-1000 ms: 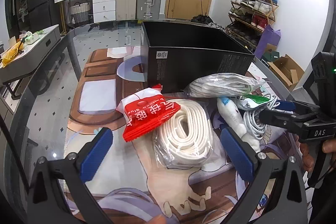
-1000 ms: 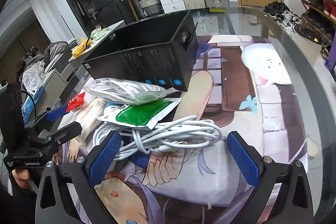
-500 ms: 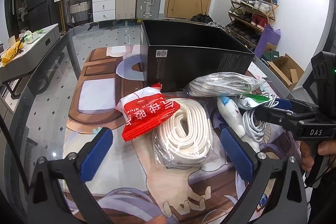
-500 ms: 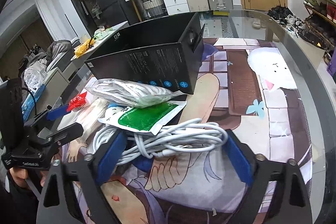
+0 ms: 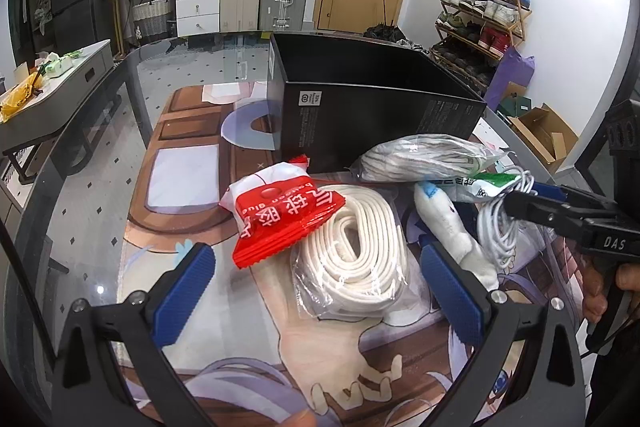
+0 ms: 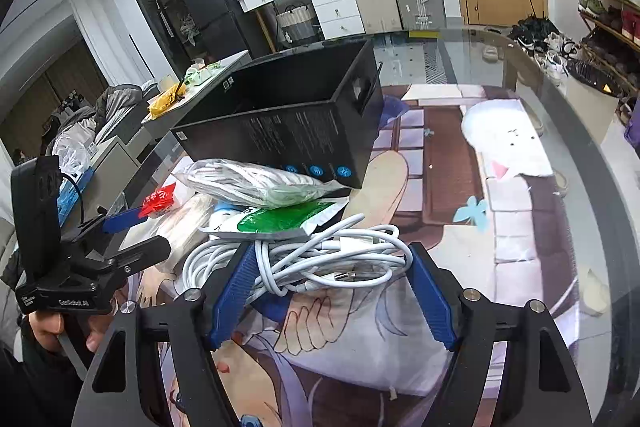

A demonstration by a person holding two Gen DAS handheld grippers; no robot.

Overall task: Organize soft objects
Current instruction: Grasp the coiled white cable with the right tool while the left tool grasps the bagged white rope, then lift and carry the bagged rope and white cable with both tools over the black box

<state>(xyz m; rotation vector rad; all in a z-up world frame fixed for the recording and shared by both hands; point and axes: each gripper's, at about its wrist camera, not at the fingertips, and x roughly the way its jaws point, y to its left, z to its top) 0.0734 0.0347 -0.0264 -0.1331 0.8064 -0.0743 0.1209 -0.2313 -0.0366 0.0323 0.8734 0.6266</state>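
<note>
A pile of soft items lies in front of an open black box [image 5: 376, 115] [image 6: 296, 123]. It holds a red snack pack [image 5: 280, 219], a bagged white coiled strap [image 5: 356, 251], a bagged grey rope bundle [image 5: 428, 159] [image 6: 256, 183], a green-and-white pouch [image 6: 280, 221], a white plush toy [image 5: 452, 227] and a white cable bundle [image 6: 320, 259] [image 5: 500, 219]. My right gripper [image 6: 330, 295] has its jaws around the cable bundle, partly closed, with its fingers [image 6: 236, 287] at the coil's sides. My left gripper [image 5: 316, 283] is open over the strap bag, empty.
The items lie on a printed cartoon mat [image 6: 500, 227] on a glass table [image 5: 80, 147]. The right gripper also shows in the left wrist view [image 5: 560, 211], and the left gripper in the right wrist view [image 6: 132, 231]. Suitcases, drawers and a shoe rack stand behind.
My right gripper has moved forward onto the cable bundle and its jaws have narrowed around it. My left gripper has barely moved and stays open.
</note>
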